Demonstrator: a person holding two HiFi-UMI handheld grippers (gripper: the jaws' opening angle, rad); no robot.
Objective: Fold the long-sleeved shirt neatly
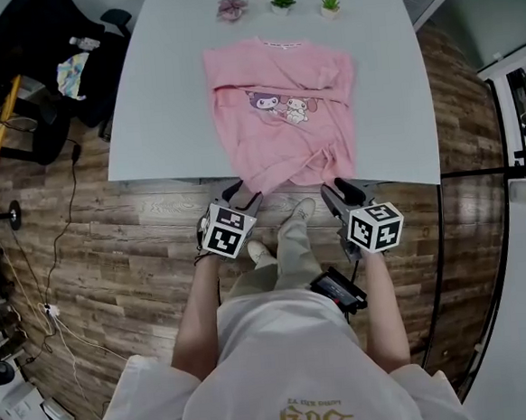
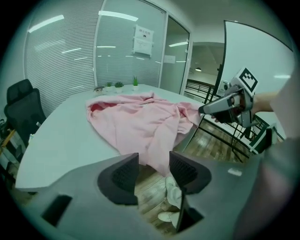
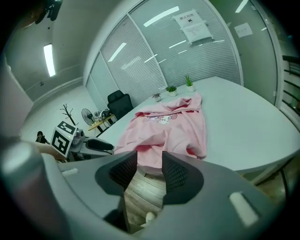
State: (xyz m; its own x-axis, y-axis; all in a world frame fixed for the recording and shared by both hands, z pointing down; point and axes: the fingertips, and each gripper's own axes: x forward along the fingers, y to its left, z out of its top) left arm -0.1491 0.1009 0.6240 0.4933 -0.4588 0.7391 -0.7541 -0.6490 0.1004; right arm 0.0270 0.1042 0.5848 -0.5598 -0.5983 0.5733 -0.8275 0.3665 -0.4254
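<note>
Left tongs (image 1: 242, 195) and right tongs (image 1: 335, 191) hover part-open, empty, by the rumpled pink shirt (image 1: 284, 126) overhanging the white desk (image 1: 163, 95); one tug could spill it.

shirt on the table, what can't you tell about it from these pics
- Pink shirt underside: all views, it lies face up on the table.
- Chest print: head view, too small for detail.
- Cuffs: head view, lost in the bunched folds near the table's edge.
- Near hem: right gripper view, partly behind the jaws of the right gripper.
</note>
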